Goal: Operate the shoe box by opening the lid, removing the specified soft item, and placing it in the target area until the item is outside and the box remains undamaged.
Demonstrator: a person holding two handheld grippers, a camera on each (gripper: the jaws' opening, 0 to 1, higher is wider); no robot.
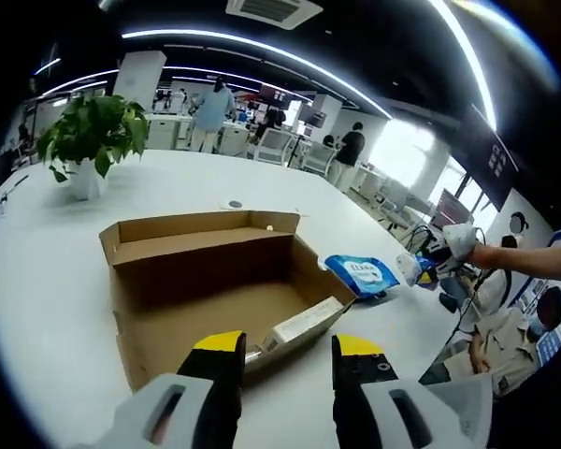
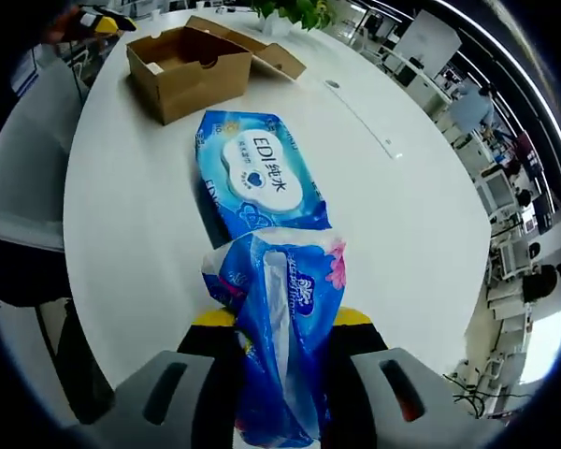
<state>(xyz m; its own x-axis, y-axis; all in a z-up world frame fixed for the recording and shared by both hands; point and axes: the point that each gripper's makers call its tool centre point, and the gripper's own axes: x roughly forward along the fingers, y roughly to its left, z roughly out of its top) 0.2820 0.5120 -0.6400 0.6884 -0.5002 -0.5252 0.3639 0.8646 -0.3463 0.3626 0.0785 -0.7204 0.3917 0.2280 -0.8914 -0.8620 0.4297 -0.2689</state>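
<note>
Soft item: a blue crinkled plastic tissue pack (image 2: pixel 285 327) with a pink flower print, pinched between the right tongs (image 2: pixel 282 327); its long axis runs along the jaws, its far end pointing away from the camera toward the box.
Where it is: outside the box, held just above the white round tabletop (image 2: pixel 411 224); its far end overlaps or touches a second pack, and I cannot tell which.
Second pack: a flat blue wet-wipe packet with a white oval label (image 2: pixel 257 178) lies on the tabletop, long axis pointing from the right tongs toward the box; in the left gripper view it (image 1: pixel 363 273) lies just beside the box's right corner.
Shoe box: a brown open cardboard box (image 1: pixel 215 290) with its lid flap (image 1: pixel 206 224) folded back at the far side; in the right gripper view it (image 2: pixel 182 65) stands well apart from the packs.
Inside the box: a pale flat slip (image 1: pixel 304 323) leans at the near right wall; print too small to read.
Left tongs: (image 1: pixel 288 360) spread, holding nothing, hovering at the box's near edge.
Right tongs seen from the left: far off at the right, on a person's arm; too small to judge there.
Hidden: the near end of the tissue pack is cut off by the bottom edge; the right jaws' yellow tips are mostly covered by it.
Beyond: a green potted plant in a white pot (image 1: pixel 89 140) stands on the tabletop behind the box.
</note>
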